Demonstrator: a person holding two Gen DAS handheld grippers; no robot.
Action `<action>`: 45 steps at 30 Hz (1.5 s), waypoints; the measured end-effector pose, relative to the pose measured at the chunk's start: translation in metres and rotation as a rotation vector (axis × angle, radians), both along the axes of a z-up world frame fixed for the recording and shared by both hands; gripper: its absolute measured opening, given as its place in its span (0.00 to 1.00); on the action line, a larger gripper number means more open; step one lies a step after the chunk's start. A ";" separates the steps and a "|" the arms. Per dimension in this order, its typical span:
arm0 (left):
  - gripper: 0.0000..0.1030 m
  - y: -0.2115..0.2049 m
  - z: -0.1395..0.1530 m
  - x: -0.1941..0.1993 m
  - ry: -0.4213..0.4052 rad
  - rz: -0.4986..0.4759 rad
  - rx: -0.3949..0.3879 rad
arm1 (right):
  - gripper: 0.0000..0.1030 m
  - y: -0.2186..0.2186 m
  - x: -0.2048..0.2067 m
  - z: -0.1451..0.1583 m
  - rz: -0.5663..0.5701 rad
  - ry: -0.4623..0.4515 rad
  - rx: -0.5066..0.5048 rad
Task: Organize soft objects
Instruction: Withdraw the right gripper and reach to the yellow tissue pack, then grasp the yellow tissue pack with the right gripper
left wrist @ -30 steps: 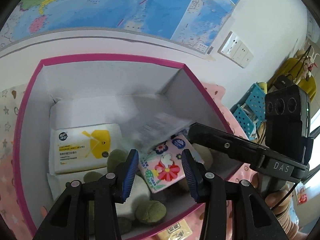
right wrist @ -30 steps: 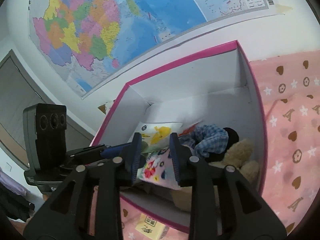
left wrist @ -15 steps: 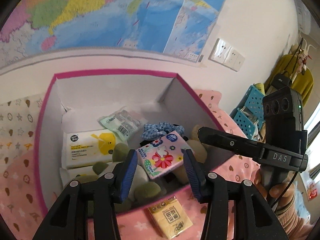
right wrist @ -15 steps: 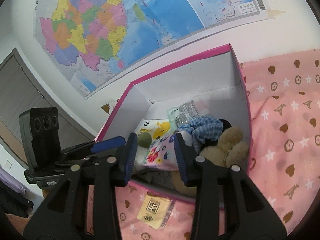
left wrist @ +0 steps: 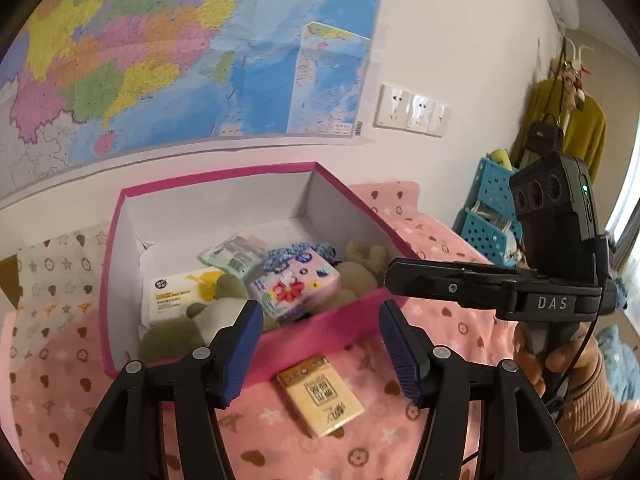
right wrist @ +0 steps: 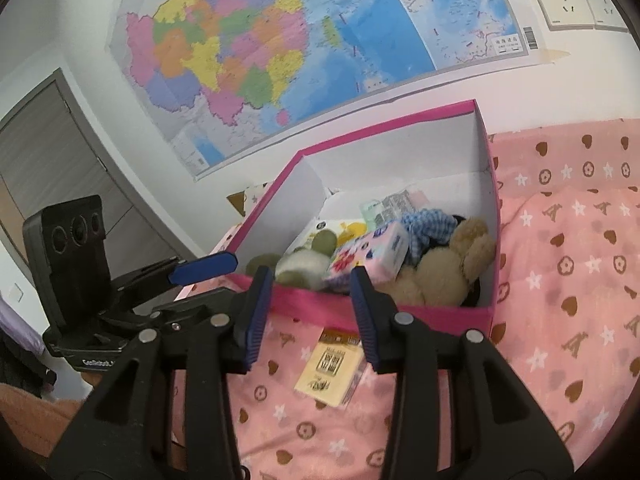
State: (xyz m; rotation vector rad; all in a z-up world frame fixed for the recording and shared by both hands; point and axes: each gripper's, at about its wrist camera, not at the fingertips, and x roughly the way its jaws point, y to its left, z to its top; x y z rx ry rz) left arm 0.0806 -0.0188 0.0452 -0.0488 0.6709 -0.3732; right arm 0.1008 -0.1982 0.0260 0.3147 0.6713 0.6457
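In the left wrist view, the left gripper (left wrist: 320, 344) fills the bottom of the frame; its jaws have just been opening and stand apart with nothing between them. Past them, at centre, sits the pink box (left wrist: 320, 326) on a pink patterned cloth (left wrist: 432, 240). Inside lie a flowered tissue pack (left wrist: 296, 286) at the middle, a white wipes pack (left wrist: 180, 288) to its left, a green plush (left wrist: 188, 320) at the lower left and a tan plush (left wrist: 364, 258) to the right. A yellow tissue pack (left wrist: 320, 394) lies on the cloth just in front of the box. The right gripper (left wrist: 400, 276) reaches in from the right edge.

In the right wrist view, the right gripper (right wrist: 312, 316) at lower centre has its jaws parted and empty, having just been opening slightly. The box (right wrist: 360, 312) sits at centre, the flowered pack (right wrist: 368, 254) propped among the plush toys. The yellow pack (right wrist: 330, 372) lies below the box's near wall.
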 end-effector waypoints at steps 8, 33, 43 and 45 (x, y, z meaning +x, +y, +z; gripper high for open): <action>0.60 0.004 -0.017 -0.024 0.037 -0.021 -0.026 | 0.41 0.004 -0.017 -0.025 0.023 0.051 -0.024; 0.46 -0.025 -0.114 -0.010 0.331 -0.148 -0.197 | 0.43 0.003 -0.005 -0.100 -0.010 0.270 -0.013; 0.46 -0.034 -0.103 -0.017 0.280 -0.140 -0.129 | 0.43 -0.024 -0.020 -0.098 -0.056 0.266 -0.003; 0.46 -0.019 -0.098 -0.014 0.265 -0.095 -0.126 | 0.43 -0.023 -0.025 -0.097 -0.047 0.268 -0.001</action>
